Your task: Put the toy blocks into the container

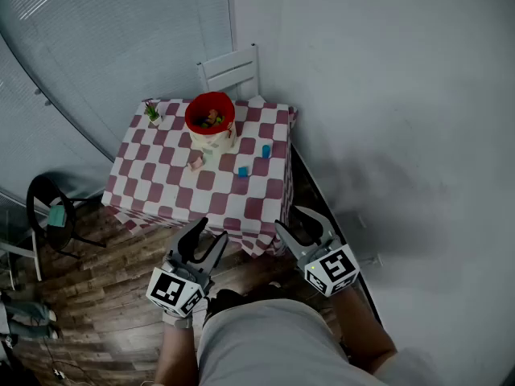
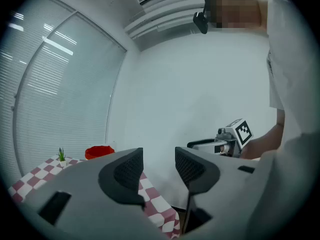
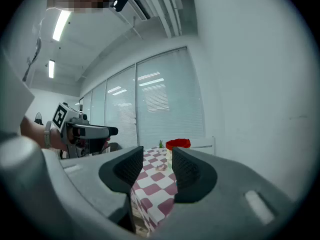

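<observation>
On the checked worktop (image 1: 179,198), a small potted plant (image 1: 151,112) is noted at the far-left back corner; it is no part of the task. Just to its right the red container (image 1: 210,121) stands upright near the back edge. A few small coloured pieces are seen inside it and are taken to be blocks already deposited; a count cannot be made. In front of the container, three blocks are found lying on the cloth: a pink block (image 1: 195,162) close to its base, a blue block (image 1: 243,171) further right and nearer the middle, and a second blue block (image 1: 265,150) nearest the right edge. The three lie apart from one another, and none is in the container. The task is therefore judged partly done, with three pieces outstanding as far as can be seen. Both tools are held below the near edge of the worktop, well apart from the blocks. The left tool (image 1: 208,238) is recorded with its jaws spread and nothing between them; the right tool (image 1: 302,225) is likewise spread and empty. No pick is in hand, and an approach to the worktop is judged to be required first.
</observation>
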Action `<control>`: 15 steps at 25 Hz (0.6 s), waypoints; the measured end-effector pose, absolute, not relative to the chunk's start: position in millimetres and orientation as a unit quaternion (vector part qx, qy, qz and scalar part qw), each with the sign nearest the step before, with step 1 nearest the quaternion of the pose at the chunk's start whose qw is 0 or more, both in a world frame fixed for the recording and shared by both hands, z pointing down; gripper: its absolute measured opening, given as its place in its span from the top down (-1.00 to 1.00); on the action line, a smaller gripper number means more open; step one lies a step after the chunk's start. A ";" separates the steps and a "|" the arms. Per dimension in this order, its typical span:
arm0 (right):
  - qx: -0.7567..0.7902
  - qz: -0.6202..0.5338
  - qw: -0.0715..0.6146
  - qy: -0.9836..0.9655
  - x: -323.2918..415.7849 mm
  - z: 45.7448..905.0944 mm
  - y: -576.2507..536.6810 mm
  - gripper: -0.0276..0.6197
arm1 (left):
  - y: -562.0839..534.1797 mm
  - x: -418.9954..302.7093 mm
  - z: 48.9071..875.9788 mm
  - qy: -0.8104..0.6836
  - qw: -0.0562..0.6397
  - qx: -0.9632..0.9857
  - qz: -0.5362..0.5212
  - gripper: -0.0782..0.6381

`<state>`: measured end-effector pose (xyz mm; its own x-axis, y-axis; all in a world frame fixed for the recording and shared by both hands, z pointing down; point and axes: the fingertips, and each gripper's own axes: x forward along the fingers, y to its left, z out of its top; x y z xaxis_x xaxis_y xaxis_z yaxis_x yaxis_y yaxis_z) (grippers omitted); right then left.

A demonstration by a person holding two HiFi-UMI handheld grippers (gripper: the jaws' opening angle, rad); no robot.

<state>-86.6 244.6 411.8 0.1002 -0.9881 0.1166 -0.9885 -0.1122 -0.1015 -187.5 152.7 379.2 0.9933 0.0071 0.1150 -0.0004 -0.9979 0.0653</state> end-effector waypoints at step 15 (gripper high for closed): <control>0.743 0.103 -0.037 -0.661 -35.6 433.0 276.9 0.35 | 180.7 -147.1 403.5 -0.014 0.050 0.994 0.091 0.28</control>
